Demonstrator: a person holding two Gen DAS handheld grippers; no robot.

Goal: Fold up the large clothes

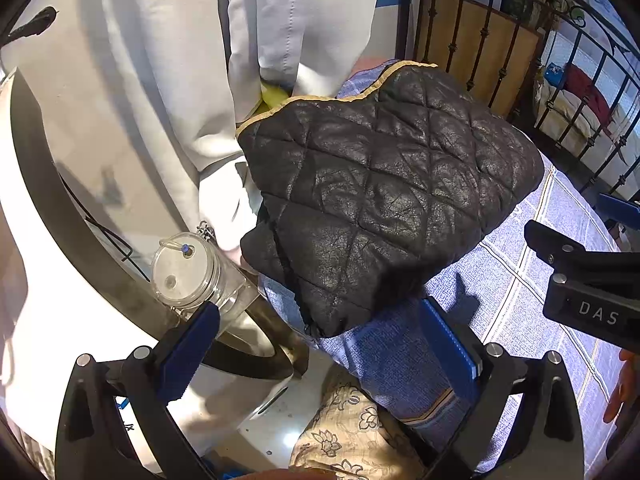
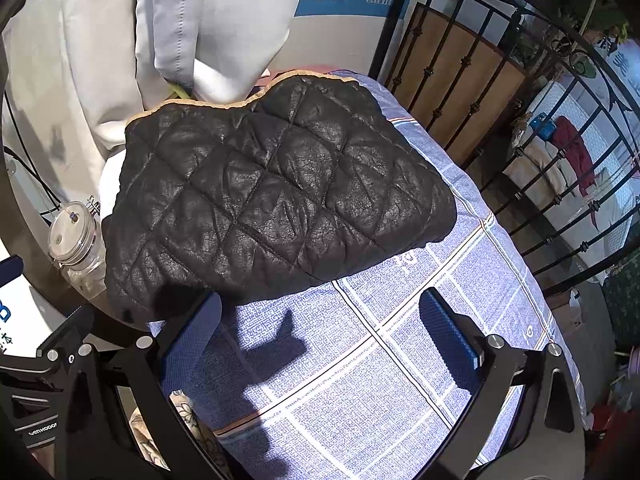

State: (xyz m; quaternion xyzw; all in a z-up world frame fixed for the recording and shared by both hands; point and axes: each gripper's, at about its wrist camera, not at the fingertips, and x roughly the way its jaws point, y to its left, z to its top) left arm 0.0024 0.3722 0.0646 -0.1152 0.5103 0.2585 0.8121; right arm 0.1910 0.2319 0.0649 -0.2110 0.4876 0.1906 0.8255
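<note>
A black quilted leather-look garment [image 1: 384, 184] with tan edging lies folded into a thick bundle on a blue checked sheet [image 1: 532, 280]; the right wrist view shows the same garment [image 2: 272, 192] on that sheet [image 2: 384, 352]. My left gripper [image 1: 316, 344] is open just short of the bundle's near corner, nothing between its blue pads. My right gripper [image 2: 324, 328] is open too, hovering over bare sheet in front of the bundle's near edge. In the left wrist view the right gripper's black body [image 1: 588, 280] enters from the right.
A glass jar with a clear lid [image 1: 188, 276] stands left of the bundle, beside a white rounded machine [image 1: 48, 280]. White clothes [image 1: 200, 80] hang behind. A black iron railing [image 2: 520, 120] runs along the right. A floral cushion [image 1: 352, 432] lies under the sheet's near end.
</note>
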